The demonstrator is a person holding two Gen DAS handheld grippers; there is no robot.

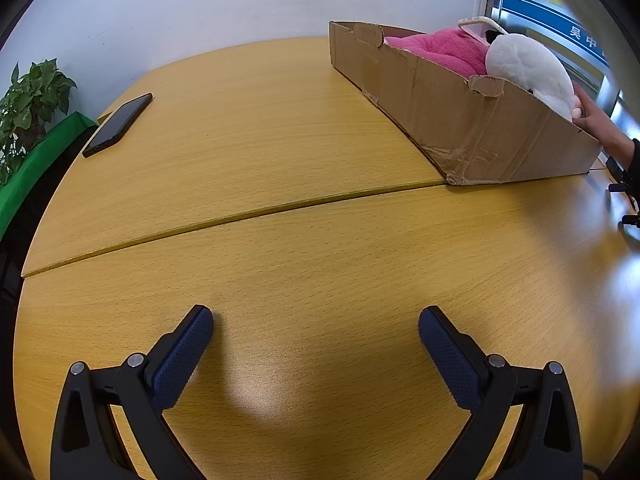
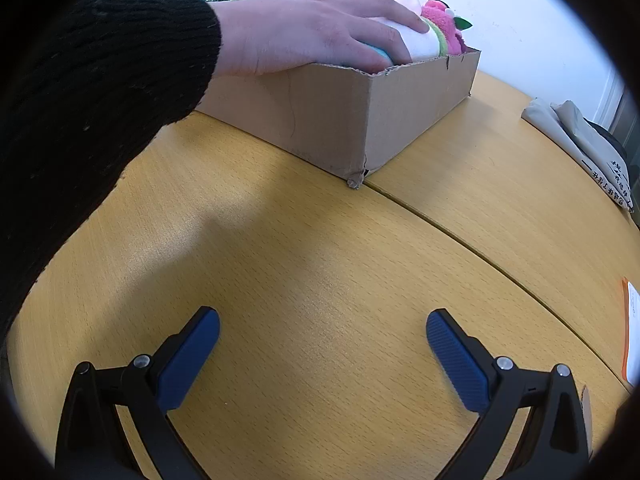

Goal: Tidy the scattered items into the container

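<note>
A pale wall and a potted plant (image 1: pixel 32 100) stand behind the wooden tabletop (image 1: pixel 280 240), which is made of two boards meeting at a curved seam. The cardboard box (image 1: pixel 460 120) is set on the far board, its near corner right at that seam. Soft toys are already packed inside: a pink plush (image 1: pixel 444 50) toward the far end and a white plush (image 1: pixel 528 68) toward the near end, with a bare hand (image 2: pixel 320 32) in a black sleeve (image 2: pixel 88 92) pressed down on the pile.

Both the left tongs (image 1: pixel 316 336) and the right tongs (image 2: pixel 323 336) are held wide apart with nothing between them, low over bare wood.

The step in hand is judged to be the settling of the toys, so that nothing is left proud of the rim. It is best done with a flat, even press (the box walls look soft and torn, so sideways force should be avoided).

The box's long axis is seen to run away from the seam toward the wall. A dark phone (image 1: pixel 118 124) is left lying flat near the left edge, well apart from the box, its long axis pointing roughly toward the far wall.
</note>
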